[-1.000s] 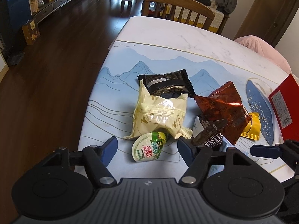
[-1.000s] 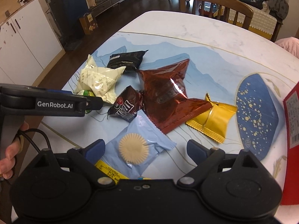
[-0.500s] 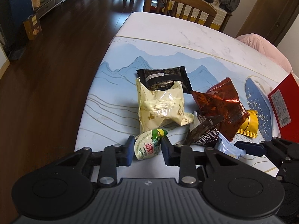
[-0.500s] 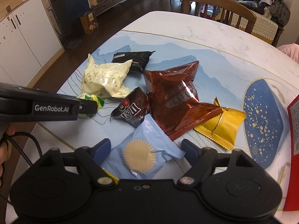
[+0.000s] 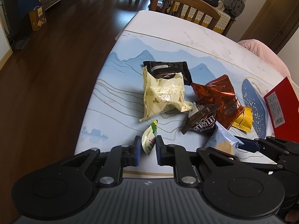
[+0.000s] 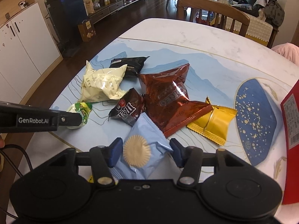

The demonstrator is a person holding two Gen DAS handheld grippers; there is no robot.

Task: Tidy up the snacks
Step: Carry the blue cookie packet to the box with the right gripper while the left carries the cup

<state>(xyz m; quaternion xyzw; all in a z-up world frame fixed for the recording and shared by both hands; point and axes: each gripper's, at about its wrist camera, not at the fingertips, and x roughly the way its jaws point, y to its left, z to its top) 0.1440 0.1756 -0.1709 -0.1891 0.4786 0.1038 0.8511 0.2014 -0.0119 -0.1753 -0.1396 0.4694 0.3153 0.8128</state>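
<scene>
My left gripper [image 5: 147, 145] has its 2 blue-padded fingers clamped on a small jelly cup [image 5: 148, 140], white-bodied with a green printed lid, tipped on its side so the green edge points toward the pile; from the right wrist view I see the same cup [image 6: 79, 112] pinched at the near left edge of the table [image 5: 168, 37]. My right gripper [image 6: 144, 153] sits with its fingers spread to either side of a pale blue packet [image 6: 143, 149] showing a round fluted biscuit, the pads close to the wrapper, though I cannot tell if they touch it. Beyond it lie 5 more snacks in a loose heap: a dark M&M's pouch [image 6: 128, 110], a shiny red-brown Oreo bag [image 6: 168, 100] overlapping a yellow sachet [image 6: 213, 123], a crumpled cream bag [image 6: 101, 85] resting on the edge of a black packet [image 6: 130, 63]. A red box [image 6: 291, 130] lies at the far right, beside a blue speckled shape printed on the tabletop.
</scene>
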